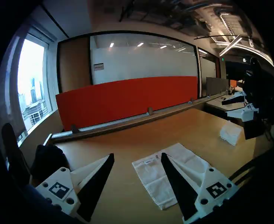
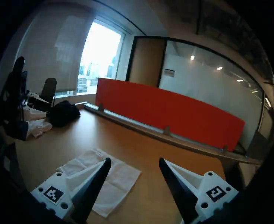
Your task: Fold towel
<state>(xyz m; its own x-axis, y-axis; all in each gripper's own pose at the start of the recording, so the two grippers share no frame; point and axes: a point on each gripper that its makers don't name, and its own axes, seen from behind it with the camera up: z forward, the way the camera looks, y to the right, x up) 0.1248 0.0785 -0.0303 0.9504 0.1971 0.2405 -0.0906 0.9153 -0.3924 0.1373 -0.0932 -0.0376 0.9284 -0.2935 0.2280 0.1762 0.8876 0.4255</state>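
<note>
A white towel [image 1: 163,171] lies spread flat on the wooden table [image 1: 137,145], partly behind my left gripper's right finger. My left gripper [image 1: 137,157] hovers above the table, open, nothing between its fingers. In the right gripper view the same towel [image 2: 110,179] lies flat at lower left, its near part hidden by the left finger. My right gripper [image 2: 134,161] is open too, held above the table with the towel's right edge just left of the gap. Across the table in the left gripper view, the other gripper [image 1: 245,112] is seen in a person's hold.
A folded white towel [image 1: 230,132] rests at the table's right side. A black bag [image 2: 63,112] and crumpled white cloth [image 2: 38,128] sit at the table's left end. An orange divider panel [image 1: 129,99] runs along the far edge. Office chairs [image 2: 47,91] stand by the window.
</note>
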